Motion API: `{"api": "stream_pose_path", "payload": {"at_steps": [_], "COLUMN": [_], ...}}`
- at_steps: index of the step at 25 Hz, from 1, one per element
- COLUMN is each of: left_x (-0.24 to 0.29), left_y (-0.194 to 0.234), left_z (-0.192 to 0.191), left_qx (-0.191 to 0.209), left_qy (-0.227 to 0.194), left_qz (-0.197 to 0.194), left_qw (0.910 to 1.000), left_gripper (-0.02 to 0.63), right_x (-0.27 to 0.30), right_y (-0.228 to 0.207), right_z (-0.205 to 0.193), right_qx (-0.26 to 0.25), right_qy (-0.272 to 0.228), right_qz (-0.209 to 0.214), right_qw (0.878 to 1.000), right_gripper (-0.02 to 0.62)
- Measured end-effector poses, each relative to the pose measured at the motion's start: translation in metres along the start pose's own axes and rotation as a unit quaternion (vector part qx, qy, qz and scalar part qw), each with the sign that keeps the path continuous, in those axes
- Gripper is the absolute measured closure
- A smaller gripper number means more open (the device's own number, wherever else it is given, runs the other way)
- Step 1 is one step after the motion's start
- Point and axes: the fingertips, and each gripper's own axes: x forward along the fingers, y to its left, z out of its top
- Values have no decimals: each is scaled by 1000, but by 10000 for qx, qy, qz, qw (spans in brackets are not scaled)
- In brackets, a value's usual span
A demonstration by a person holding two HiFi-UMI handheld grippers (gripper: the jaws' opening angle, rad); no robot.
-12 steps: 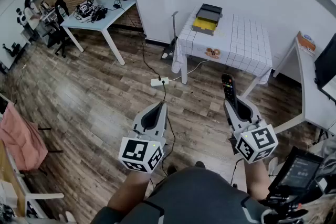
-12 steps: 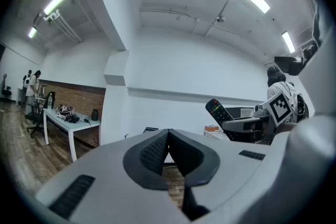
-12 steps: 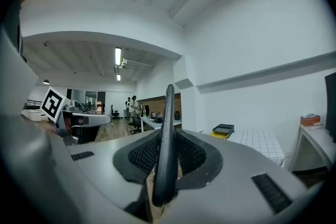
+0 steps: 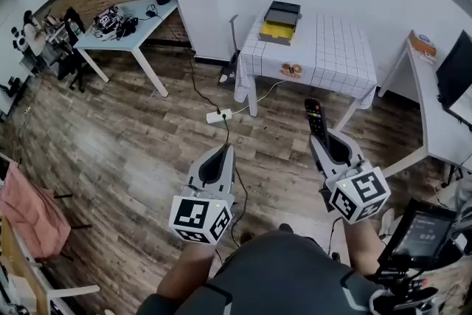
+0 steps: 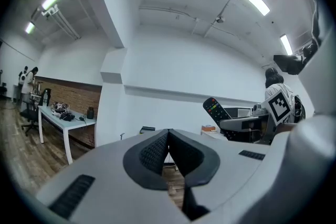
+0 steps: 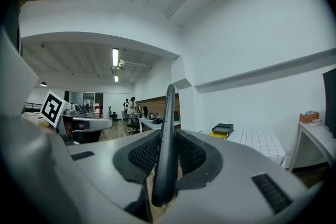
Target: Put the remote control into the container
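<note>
A long black remote control [image 4: 316, 121] with coloured buttons sticks forward out of my right gripper [image 4: 324, 141], which is shut on its lower end. In the right gripper view the remote control [image 6: 167, 139] stands edge-on between the pads. The container [image 4: 279, 21], a dark tray box with a yellow inside, sits at the far left corner of the white checked table [image 4: 335, 55]; it also shows as the container [image 6: 222, 130]. My left gripper [image 4: 222, 150] hangs shut and empty over the wood floor, its pads [image 5: 155, 151] touching.
A power strip [image 4: 217, 116] and its cable lie on the floor before the table. A small brown object [image 4: 290, 71] rests on the cloth's near edge. A white desk [image 4: 127, 32] with clutter stands back left, another desk [image 4: 434, 111] at right, pink cloth [image 4: 28, 204] at left.
The checked table and the floor have shifted left and slightly down in the head view. The right gripper with the remote has risen a little and edged left; the left gripper barely moved.
</note>
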Motion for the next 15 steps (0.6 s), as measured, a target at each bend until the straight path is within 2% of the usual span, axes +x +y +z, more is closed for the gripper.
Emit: {"api": "stream_pose_path", "payload": {"at_steps": [4, 15], "left_x": [3, 4], "left_y": [7, 40], "left_z": [1, -2], "left_qx": [-32, -138], "left_qy": [-38, -60], "left_qz": [-112, -372], "left_qw": [9999, 9992], "left_gripper": [596, 595], "right_x": [9, 21], "right_y": [7, 22], "right_z": [2, -4], "right_qx": [19, 85], "right_qy": [42, 123], "right_qz": [3, -359], "right_qw": [10000, 9992], "right_gripper": [505, 505]}}
